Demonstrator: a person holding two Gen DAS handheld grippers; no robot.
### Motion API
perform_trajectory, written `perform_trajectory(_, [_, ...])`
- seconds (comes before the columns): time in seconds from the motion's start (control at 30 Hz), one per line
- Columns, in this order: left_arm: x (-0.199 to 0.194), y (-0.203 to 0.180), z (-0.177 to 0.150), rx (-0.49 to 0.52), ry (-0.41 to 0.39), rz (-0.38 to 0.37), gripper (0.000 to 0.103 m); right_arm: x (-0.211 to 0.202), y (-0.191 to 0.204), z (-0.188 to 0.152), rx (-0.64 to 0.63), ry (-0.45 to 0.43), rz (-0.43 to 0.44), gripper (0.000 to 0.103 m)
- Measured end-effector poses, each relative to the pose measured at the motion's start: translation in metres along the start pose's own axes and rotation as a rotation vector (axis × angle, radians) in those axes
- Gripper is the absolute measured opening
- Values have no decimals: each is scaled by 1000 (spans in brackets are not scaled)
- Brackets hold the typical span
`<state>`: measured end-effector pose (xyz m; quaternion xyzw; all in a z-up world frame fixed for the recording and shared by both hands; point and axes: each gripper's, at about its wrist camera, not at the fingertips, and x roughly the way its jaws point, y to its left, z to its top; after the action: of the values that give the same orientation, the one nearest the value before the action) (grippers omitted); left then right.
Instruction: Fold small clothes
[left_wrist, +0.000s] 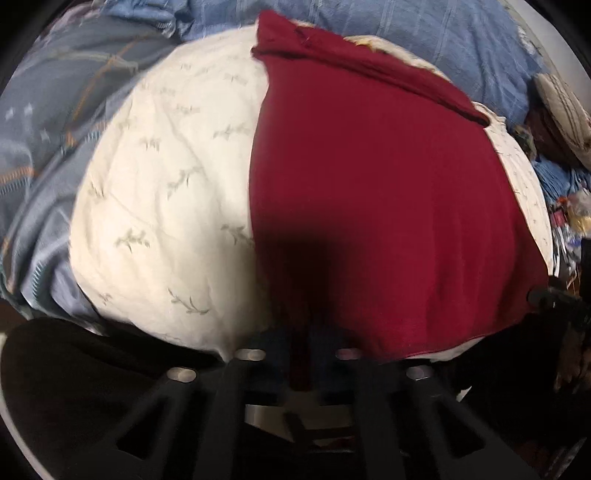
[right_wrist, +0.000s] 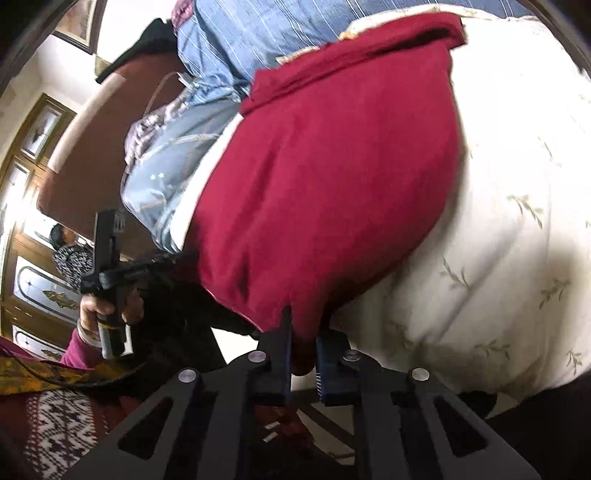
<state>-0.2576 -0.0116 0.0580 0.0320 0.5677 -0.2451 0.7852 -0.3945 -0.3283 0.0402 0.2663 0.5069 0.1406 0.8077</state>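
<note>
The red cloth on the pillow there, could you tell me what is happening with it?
A person is folding the red cloth, which lies spread over a cream pillow. Each hand holds tongs: the left tongs and right tongs are both shut on the cloth's near edge, one toward each end. The far edge is already turned over.

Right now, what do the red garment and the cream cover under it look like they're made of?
The red garment looks like a soft, matte knit, probably cotton jersey: it drapes smoothly, with no sheen and a thin stitched hem. The cream cover looks like a padded woven cotton, matte, with small grey-green leaf sprigs and puckered creases; whether the sprigs are printed or embroidered I cannot tell.
</note>
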Motion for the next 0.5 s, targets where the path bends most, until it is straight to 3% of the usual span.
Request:
perform_trajectory(0.2, [-21, 3, 22, -22, -55, -128, 6, -19, 10, 22, -18, -104, 70, 8])
perform_trajectory(0.33, [-23, 2, 44, -24, -91, -168, 6, -34, 9, 45, -34, -189, 31, 5])
perform_trajectory(0.5, [-36, 7, 92, -37, -233, -184, 6, -43, -4, 89, -15, -323, -13, 5])
